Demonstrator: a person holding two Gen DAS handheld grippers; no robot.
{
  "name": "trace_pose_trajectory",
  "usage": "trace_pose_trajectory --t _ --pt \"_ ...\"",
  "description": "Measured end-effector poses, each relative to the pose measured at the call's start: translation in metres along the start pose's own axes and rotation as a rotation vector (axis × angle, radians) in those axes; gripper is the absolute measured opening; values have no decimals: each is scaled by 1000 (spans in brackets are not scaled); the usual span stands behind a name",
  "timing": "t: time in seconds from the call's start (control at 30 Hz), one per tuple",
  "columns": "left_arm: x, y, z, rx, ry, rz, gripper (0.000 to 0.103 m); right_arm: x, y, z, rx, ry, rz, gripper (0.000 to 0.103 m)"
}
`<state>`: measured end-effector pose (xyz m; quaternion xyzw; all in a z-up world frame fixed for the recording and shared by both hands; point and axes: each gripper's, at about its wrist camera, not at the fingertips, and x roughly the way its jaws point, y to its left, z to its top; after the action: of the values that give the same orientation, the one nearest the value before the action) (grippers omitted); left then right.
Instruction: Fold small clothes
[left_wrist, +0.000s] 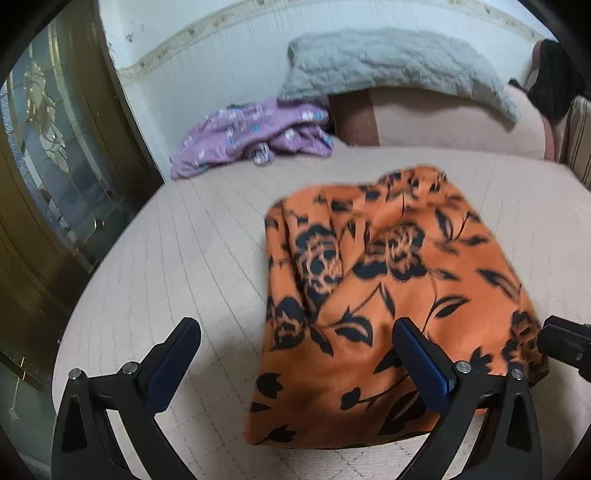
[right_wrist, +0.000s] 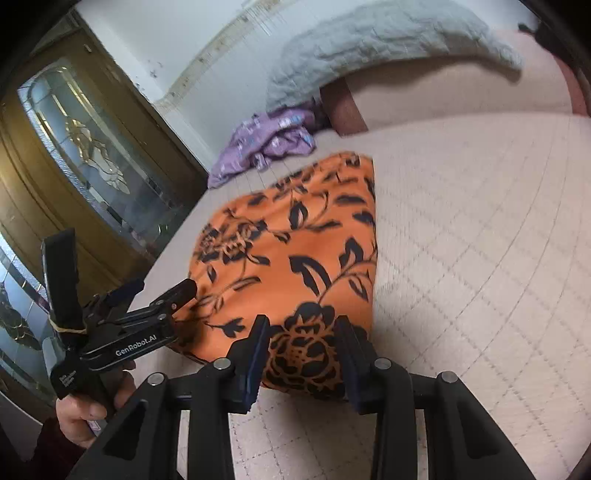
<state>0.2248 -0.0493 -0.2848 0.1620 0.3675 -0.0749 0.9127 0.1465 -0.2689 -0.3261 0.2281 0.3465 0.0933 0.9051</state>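
An orange garment with black flowers (left_wrist: 384, 295) lies folded flat on the pale quilted bed (left_wrist: 184, 258); it also shows in the right wrist view (right_wrist: 291, 258). My left gripper (left_wrist: 295, 328) is open and empty, its right finger over the garment's near left part, its left finger over bare bed. It shows from the side in the right wrist view (right_wrist: 162, 291). My right gripper (right_wrist: 303, 332) is open, its fingers standing either side of the garment's near edge. Its tip shows in the left wrist view (left_wrist: 561, 339).
A crumpled purple garment (left_wrist: 255, 136) lies at the back left of the bed. A grey quilted pillow (left_wrist: 391, 66) rests on a pink cushion behind it. A gold-framed glass door (left_wrist: 55, 147) stands close at the left bed edge.
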Motion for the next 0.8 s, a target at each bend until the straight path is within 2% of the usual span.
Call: trace_pose_trajectory --t 0.1,0.3,0.47,0.73,0.8 --pt "16 -7 -5 26 56 15 103 14 -6 -3 22 48 -25 39" --pt "13 -8 -4 19 36 28 103 7 -11 0 75 40 8 40" --pt "5 -8 -1 9 3 33 103 -9 -11 6 76 -13 29 41" --pt "-3 -8 5 -2 -30 11 103 -16 -20 11 115 -41 22 41" --pt "-4 -9 6 -3 -33 7 103 -18 -20 11 115 -47 19 45"
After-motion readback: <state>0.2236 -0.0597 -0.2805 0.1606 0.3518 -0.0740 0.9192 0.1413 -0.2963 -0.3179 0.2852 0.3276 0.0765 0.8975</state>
